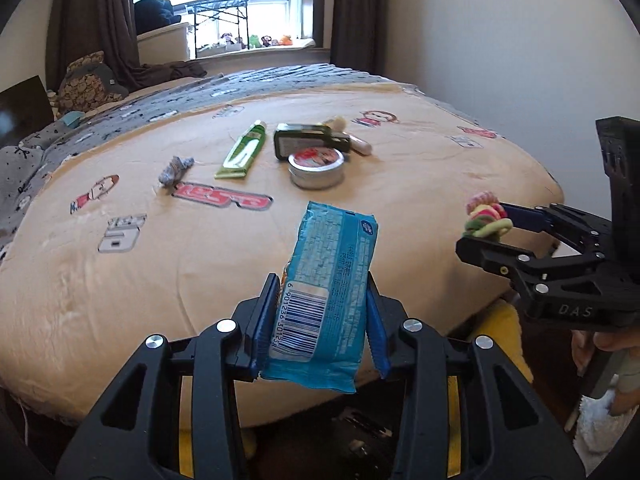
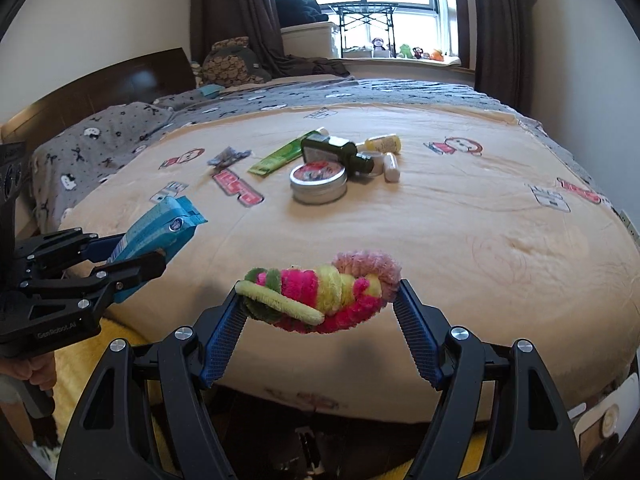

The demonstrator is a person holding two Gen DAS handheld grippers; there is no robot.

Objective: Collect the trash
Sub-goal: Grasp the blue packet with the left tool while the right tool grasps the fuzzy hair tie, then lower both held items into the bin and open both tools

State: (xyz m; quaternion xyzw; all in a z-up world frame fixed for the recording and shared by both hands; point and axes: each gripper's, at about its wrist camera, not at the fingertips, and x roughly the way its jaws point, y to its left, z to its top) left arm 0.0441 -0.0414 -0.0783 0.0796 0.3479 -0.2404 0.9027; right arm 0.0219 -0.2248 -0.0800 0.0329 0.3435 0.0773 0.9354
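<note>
**Bedside: both grippers loaded, more trash ahead on the blanket**

Bedroom with a window at the far end; you stand at the foot of a bed [image 1: 120,288] covered by a tan blanket.

Your left gripper [image 1: 320,320] is closed narrow on a blue wrapper [image 1: 332,280], pads pressing its two long edges near the barcode end. The wrapper's long axis runs straight out along the fingers, so the free end points away from you over the bed. Your right gripper [image 2: 320,312] stands wider, clamped on a fuzzy bundle [image 2: 324,292] of pink, yellow and green loops that spans crosswise between the pads. Each gripper is visible in the other's view, level with it and just off the bed's near edge.

Beyond both grippers, up the blanket, lies a crumpled grey wrapper [image 1: 176,168], ahead and left of the left gripper, which makes that hand the nearer one. Past the centre sit a green tube [image 1: 242,152], a round tin [image 1: 316,166] touching a dark bottle [image 1: 308,140], and a small white tube [image 1: 360,146].

No bin shows clearly in either view. With both grips full, I judge the next move is carrying these loads off before reaching for the grey wrapper.
</note>
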